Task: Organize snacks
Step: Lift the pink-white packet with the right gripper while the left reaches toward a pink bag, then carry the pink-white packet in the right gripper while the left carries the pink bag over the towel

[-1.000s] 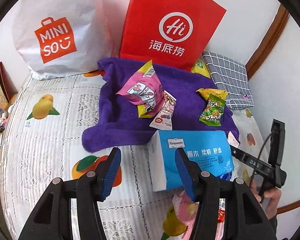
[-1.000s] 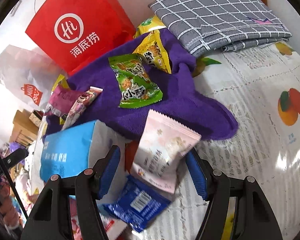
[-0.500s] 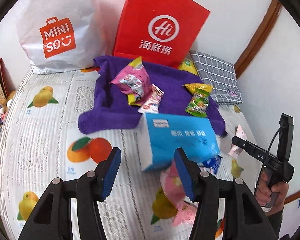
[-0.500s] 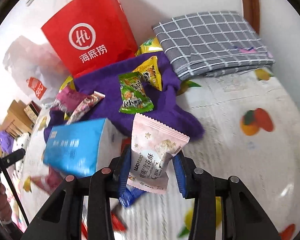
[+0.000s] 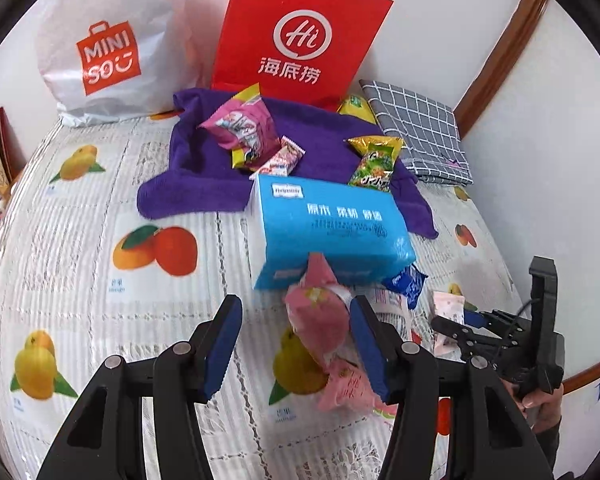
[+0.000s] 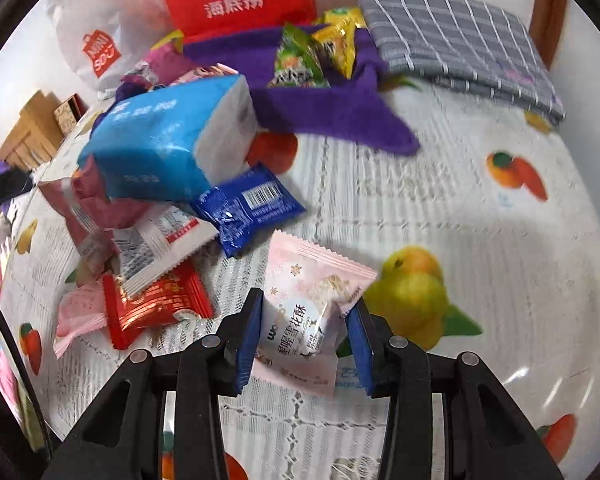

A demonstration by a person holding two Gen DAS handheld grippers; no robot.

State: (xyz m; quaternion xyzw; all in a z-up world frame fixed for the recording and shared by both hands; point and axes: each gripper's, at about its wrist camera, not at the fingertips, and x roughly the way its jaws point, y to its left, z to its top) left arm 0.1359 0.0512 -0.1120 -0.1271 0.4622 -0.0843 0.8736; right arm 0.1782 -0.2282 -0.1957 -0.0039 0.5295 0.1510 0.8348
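Clamped since a second ago: right gripper (image 6: 302, 336) jaws pinching pale pink packet (image 6: 308, 300) beside tissue pack (image 6: 168, 140). Left gripper (image 5: 296, 344) parted, empty. Lift clear, level.

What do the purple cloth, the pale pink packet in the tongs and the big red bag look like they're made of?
Purple cloth: soft, fuzzy fabric, probably microfibre or fleece; matte, with limp rumpled folds.
Pale pink packet: thin plastic film, slightly glossy, with zigzag sealed edges; it crinkles between the right tongs.
Red bag: likely stiff paper, or possibly non-woven fabric; flat, matte, stands upright with crisp edges.
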